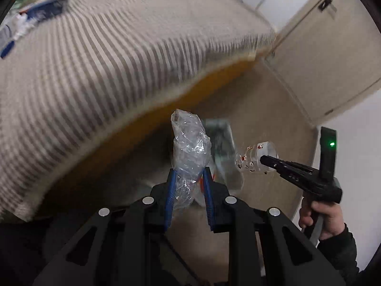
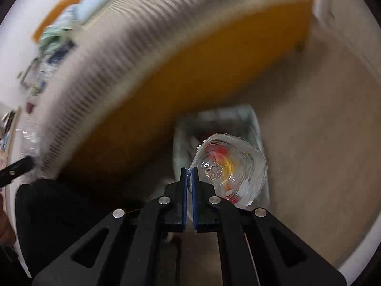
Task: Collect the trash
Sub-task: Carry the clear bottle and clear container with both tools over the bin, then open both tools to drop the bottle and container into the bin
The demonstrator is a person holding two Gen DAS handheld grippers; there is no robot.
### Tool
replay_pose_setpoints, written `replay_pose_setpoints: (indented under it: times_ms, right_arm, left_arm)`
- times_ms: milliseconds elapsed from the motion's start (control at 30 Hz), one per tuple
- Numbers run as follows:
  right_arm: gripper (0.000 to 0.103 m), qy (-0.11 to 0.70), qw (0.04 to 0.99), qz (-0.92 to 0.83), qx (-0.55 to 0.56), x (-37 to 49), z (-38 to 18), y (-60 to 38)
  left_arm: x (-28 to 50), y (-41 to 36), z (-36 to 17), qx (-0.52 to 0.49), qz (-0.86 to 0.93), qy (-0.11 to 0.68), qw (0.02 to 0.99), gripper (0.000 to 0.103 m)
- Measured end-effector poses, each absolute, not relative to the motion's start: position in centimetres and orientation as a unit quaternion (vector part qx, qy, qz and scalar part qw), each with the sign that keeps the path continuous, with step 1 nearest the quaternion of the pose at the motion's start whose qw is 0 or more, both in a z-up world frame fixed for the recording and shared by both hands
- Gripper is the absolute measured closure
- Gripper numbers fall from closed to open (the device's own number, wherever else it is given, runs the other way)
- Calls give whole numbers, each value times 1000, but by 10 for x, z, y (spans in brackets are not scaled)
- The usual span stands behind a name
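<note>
Clear crumpled plastic wrap is sitting clenched in the left claw; the right claw is pinching one squashed bottle. Both are hanging over one blurry bin on the floor beside the bed. Centring each piece over the opening before letting go looks wise.

Grey-striped beige bedcover, orange frame

A bed with a striped beige cover fills the left, its orange frame showing below. Blurred blue and white items lie at its far end. On the beige floor beside it stands a clear-lined bin.
</note>
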State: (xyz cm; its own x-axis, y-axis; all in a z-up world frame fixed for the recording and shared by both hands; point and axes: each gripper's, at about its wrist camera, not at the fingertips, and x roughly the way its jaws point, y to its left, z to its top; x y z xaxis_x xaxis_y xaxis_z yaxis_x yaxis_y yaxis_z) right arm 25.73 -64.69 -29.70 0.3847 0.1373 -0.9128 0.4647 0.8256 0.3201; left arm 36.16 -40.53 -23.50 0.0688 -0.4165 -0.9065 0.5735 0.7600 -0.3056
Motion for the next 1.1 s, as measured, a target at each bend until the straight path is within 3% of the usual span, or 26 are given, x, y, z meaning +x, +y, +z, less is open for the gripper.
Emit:
replay_pose_setpoints:
  times_ms: [233, 467, 500, 533, 567, 600, 767, 1100]
  right_arm:
    - [99, 579, 750, -112, 301, 253, -358, -652]
    - [98, 564, 763, -113, 294, 316, -387, -669]
    - [90, 556, 767, -111, 302, 327, -390, -673]
    - [57, 560, 762, -114, 305, 336, -395, -678]
    - [40, 563, 757, -124, 306, 341, -397, -682]
    - [34, 553, 762, -129, 312, 344, -395, -686]
    - [34, 530, 765, -146, 335, 328, -390, -700]
    - [34, 521, 737, -230, 364, 218, -385, -712]
  left_arm:
    - [349, -439, -302, 91, -341, 661, 662, 83]
    - [346, -467, -335, 98, -338, 687, 636, 83]
    - [345, -471, -343, 100, -338, 694, 628, 83]
    - [342, -472, -347, 101, -336, 698, 624, 83]
    - [341, -474, -354, 103, -334, 704, 618, 83]
    - [340, -476, -359, 106, -334, 709, 612, 83]
    - [346, -481, -377, 94, -326, 730, 593, 83]
    - [338, -522, -421, 115, -311, 775, 537, 83]
